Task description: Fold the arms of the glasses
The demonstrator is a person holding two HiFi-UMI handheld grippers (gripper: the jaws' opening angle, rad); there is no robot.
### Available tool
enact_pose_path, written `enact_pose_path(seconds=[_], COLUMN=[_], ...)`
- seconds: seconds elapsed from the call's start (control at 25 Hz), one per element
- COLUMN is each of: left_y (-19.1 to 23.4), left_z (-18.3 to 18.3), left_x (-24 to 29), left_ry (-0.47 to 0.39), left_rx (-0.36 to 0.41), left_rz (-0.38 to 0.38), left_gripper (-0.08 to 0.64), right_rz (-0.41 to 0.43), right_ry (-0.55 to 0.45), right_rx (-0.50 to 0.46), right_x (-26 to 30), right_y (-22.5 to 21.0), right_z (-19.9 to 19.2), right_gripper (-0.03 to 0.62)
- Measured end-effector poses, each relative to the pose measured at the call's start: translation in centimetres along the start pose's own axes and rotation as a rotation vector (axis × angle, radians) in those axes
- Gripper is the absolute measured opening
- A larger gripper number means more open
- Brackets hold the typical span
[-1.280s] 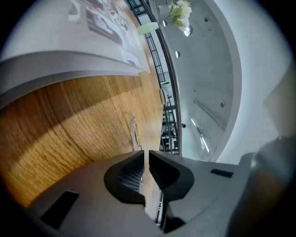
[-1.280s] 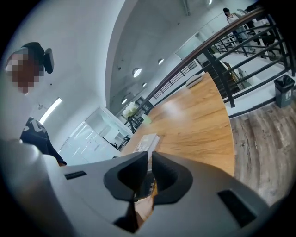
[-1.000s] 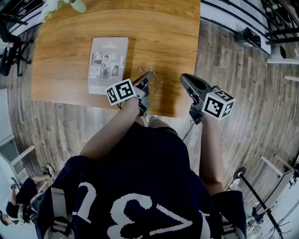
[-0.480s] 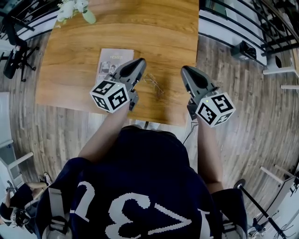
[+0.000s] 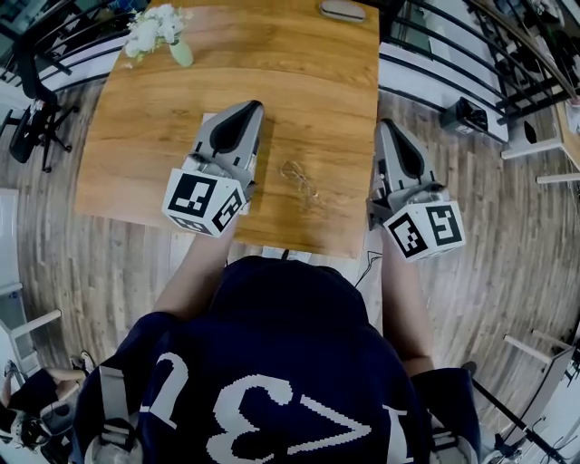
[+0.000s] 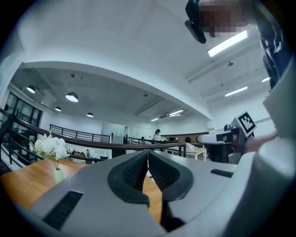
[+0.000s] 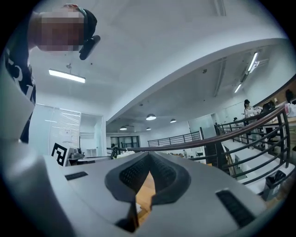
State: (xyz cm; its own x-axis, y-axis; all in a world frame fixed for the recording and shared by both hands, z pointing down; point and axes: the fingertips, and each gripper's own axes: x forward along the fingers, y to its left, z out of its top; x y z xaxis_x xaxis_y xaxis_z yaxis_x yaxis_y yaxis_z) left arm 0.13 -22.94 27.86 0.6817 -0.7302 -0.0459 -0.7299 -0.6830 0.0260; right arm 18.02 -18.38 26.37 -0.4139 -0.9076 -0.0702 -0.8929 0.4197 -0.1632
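Thin wire-framed glasses (image 5: 300, 180) lie on the wooden table (image 5: 308, 82), near its front edge, between my two grippers. Neither gripper touches them. My left gripper (image 5: 251, 107) is held up above the table to the left of the glasses, jaws shut and empty. On the other side, the right gripper (image 5: 388, 125) hovers over the table's right edge, also shut with nothing in it. In the left gripper view the pads (image 6: 138, 167) meet at the tip (image 6: 148, 152). The right gripper view shows the same closed tip (image 7: 149, 157). Both gripper views look out level over the room, with no glasses in them.
A magazine (image 5: 205, 120) lies mostly hidden under the left gripper. A small vase of white flowers (image 5: 156, 31) stands at the table's far left corner, and a grey object (image 5: 342, 11) rests at the far edge. Railings (image 5: 471, 54) run to the right.
The left gripper, down at the glasses a second ago, has risen and moved away to the left. The right gripper has lifted and shifted right. The glasses stay on the table.
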Motion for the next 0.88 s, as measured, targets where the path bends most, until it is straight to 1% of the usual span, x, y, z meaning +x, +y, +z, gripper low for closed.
enact_pose_path(seconds=[0.12, 0.4, 0.88], left_y=[-0.4, -0.5, -0.6], left_z=[1.3, 3.1, 3.2], left_x=[-0.4, -0.9, -1.5], left_ry=[-0.029, -0.056, -0.068], left_rx=[0.028, 0.064, 0.048], left_rz=[0.004, 0.025, 0.029], left_gripper=[0.02, 0.02, 0.02], right_rz=[-0.003, -0.01, -0.053], right_ry=[-0.018, -0.026, -0.052], right_rx=[-0.011, -0.041, -0.044], right_x=[-0.1, -0.1, -0.6], right_y=[0.3, 1.0, 0.9], right_z=[1.0, 2.2, 2.9], right_gripper=[0.026, 0.026, 0.026])
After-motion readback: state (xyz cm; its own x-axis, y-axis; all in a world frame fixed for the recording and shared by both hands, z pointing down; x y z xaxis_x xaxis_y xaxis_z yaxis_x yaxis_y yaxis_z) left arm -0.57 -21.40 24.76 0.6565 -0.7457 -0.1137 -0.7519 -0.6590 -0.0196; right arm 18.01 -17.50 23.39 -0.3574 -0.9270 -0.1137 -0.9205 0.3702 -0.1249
